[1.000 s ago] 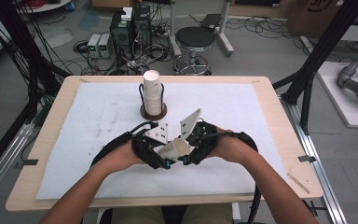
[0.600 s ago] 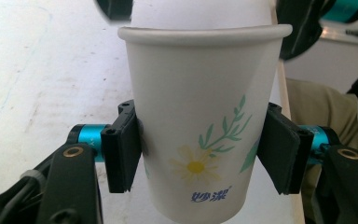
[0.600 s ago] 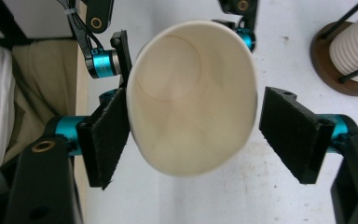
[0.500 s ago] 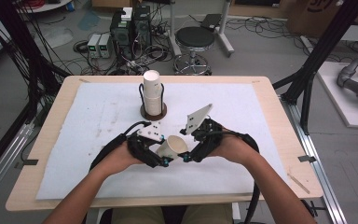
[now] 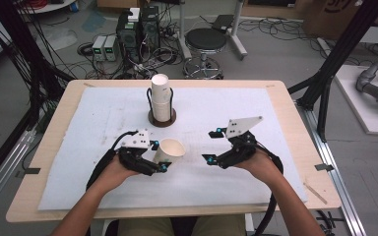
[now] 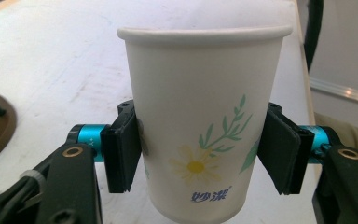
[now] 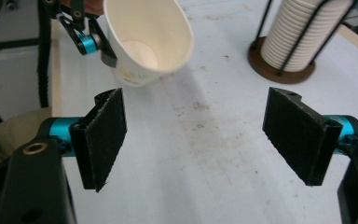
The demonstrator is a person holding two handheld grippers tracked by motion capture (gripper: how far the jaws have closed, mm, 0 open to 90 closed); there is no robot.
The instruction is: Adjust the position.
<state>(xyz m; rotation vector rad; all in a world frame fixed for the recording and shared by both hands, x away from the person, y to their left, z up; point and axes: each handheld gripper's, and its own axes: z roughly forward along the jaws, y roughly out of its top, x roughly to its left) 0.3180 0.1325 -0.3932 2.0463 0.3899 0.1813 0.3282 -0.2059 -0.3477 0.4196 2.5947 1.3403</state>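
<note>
Left tool (image 5: 161, 158), lower centre-left of the high view: clamped on a paper cup (image 5: 169, 150), one pad on each side of the cup wall. In the left gripper view the cup (image 6: 204, 126) stands between the two black pads, both pressed to its sides about mid-height; rim at top of frame, daisy print and blue lettering facing the camera.

From above, the cup is tilted, mouth toward the upper right, held over the white mat (image 5: 78, 147) that covers the desk (image 5: 295, 128).

Right tool (image 5: 215, 145), lower centre-right of the high view: jaws spread wide, nothing between them. Right gripper view shows bare stained mat between its pads (image 7: 106, 133). The held cup (image 7: 144, 39) sits in the upper left of that frame, open mouth facing the camera, near the right tool but not touching it.

Stack of cups (image 5: 160, 98) in a wire holder on a brown base, upper centre of the mat, well behind both tools; also at upper right of the right gripper view (image 7: 298, 32).
</note>
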